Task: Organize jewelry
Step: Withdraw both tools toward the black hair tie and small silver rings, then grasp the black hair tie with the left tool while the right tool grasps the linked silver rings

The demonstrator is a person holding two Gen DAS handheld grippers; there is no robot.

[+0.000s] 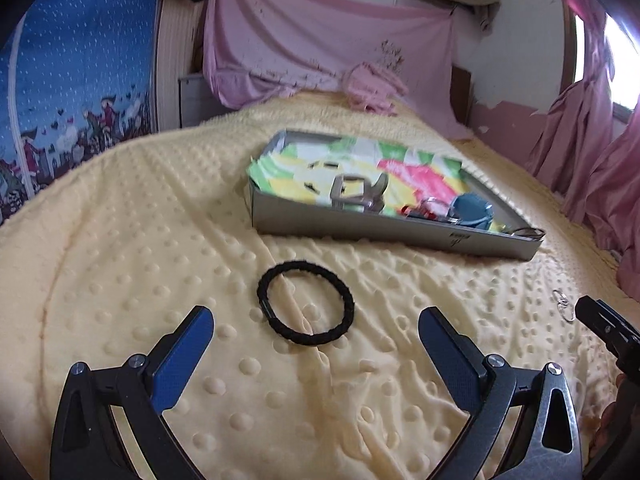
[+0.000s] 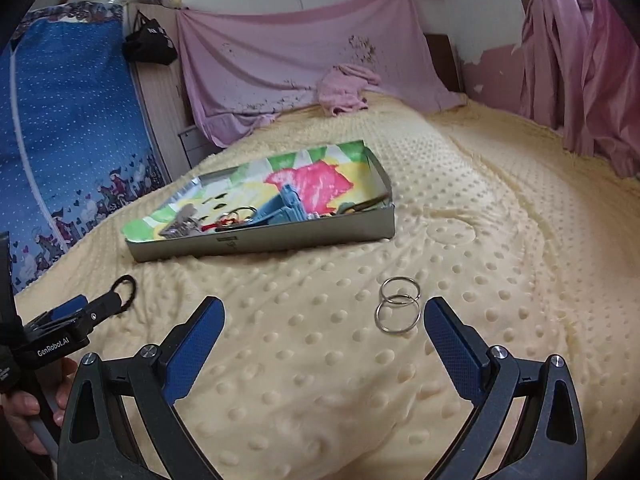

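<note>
A black hair tie point(image 1: 306, 303) lies on the yellow dotted blanket just ahead of my open, empty left gripper point(image 1: 316, 318); part of it shows in the right wrist view point(image 2: 129, 291). Two linked silver rings point(image 2: 399, 305) lie on the blanket just ahead of my open, empty right gripper point(image 2: 323, 308), near its right finger; they also show in the left wrist view point(image 1: 562, 305). A shallow metal tin point(image 1: 360, 230) with a colourful lining holds a metal buckle point(image 1: 354, 194), a blue clip point(image 1: 472, 208) and small rings. The tin also shows in the right wrist view point(image 2: 280, 240).
The yellow blanket point(image 2: 500, 240) covers the whole bed. A pink sheet point(image 1: 320, 40) hangs at the back wall, with a pink cloth bundle point(image 2: 346, 88) at the bed's far end. Pink curtains point(image 2: 580, 60) hang on the right, a blue patterned cloth point(image 1: 76, 80) on the left.
</note>
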